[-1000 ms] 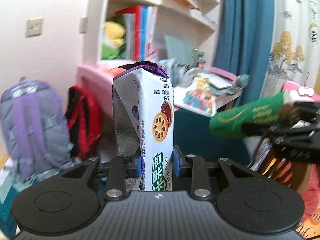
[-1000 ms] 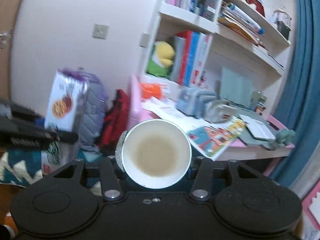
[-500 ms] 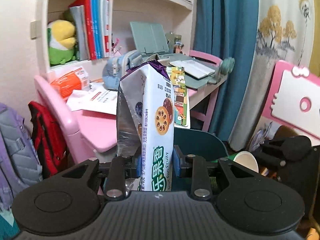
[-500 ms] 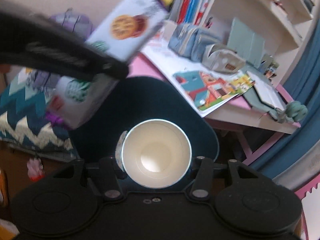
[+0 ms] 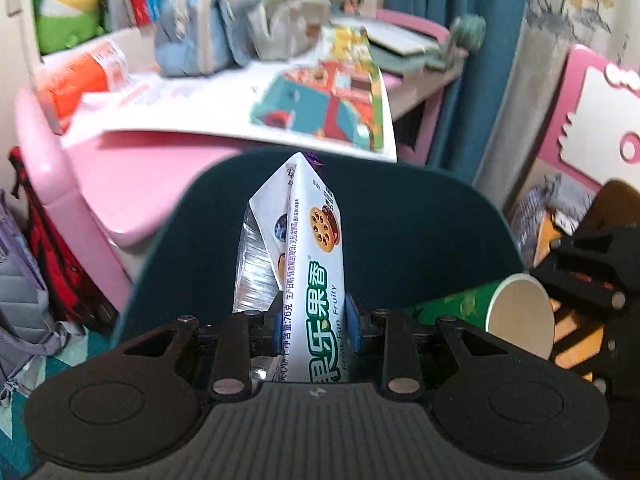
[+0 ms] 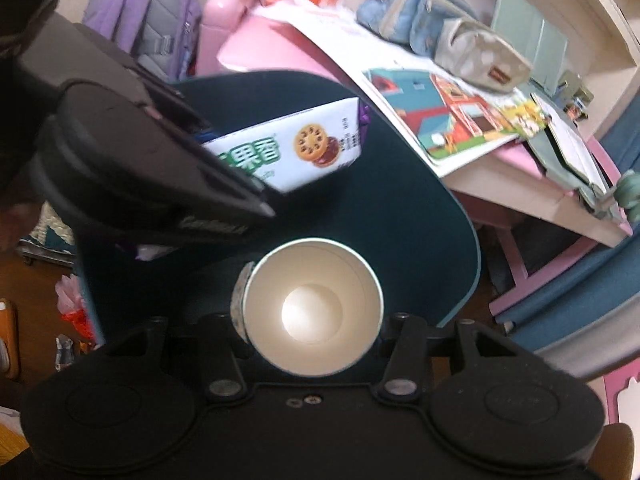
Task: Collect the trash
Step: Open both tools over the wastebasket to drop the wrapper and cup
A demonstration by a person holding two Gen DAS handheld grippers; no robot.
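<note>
**A:** Currently both claws are loaded. Left gripper (image 5: 314, 326) has its blue pads pressed against the sides of the biscuit packet (image 5: 314, 264), a white wrapper with green lettering, torn open at the top and standing upright between the fingers. Right gripper (image 6: 312, 330) is clamped around the paper cup (image 6: 313, 307), whose mouth faces the camera; the cup looks empty inside.

**B:** Position of both relative to the bin?

**A:** The dark teal bin (image 5: 420, 216) fills the middle of both wrist views, standing on the floor just in front of the pink desk (image 5: 132, 184). The packet's tip sits inside the bin's rim outline as seen from the left wrist. From the right wrist, the cup (image 5: 516, 316) is framed by the bin opening (image 6: 400, 184), and the packet (image 6: 296, 148) hangs over it too, higher up and to the left.

**B:** Step in hand?

**A:** Judged as the drop-off: both pieces of trash are carried and poised over the bin, not yet let go.

**B:** Next move requires?

**A:** Probably letting the fingers part so each item falls clear. Both grippers are close together, so spacing matters. The packet is light and floppy and could cling to a pad; the cup could roll off the rim if released too near the edge.
</note>
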